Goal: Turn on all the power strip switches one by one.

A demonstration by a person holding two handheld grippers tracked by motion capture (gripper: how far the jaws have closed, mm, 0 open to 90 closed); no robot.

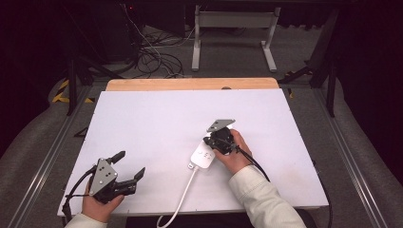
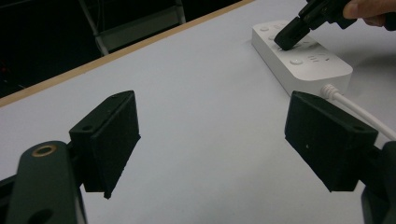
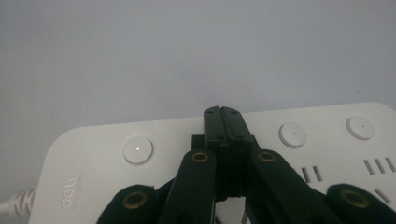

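- Two tools are at work: the right tool (image 1: 219,138) has its jaws pressed flat together with nothing between them, and its closed tip bears down on the top face of a white power strip (image 1: 203,156), on a spot among the round buttons.
- Judged from that pose, the step in hand is pressing one of the strip's switch buttons (image 3: 138,150); to do it well, the push should go straight down and stay centred on the button, since a slanted push could slide the light strip across the smooth tabletop (image 1: 157,118).
- Keeping the jaws fully closed makes a firm, narrow point, which suits so small a target.
- The left tool (image 1: 124,169) hovers near the left front corner of the tabletop, well apart from the strip, its jaws spread wide and holding nothing; it could steady the strip if the strip starts to shift.
- The power strip lies right of centre on the tabletop, under the right hand (image 1: 236,154). It is a flat white block with rounded corners, several round buttons in a row, slotted sockets beside them, and a faint grey logo at one end.
- A white cord (image 1: 183,197) leaves its near end and runs off the near edge of the tabletop.
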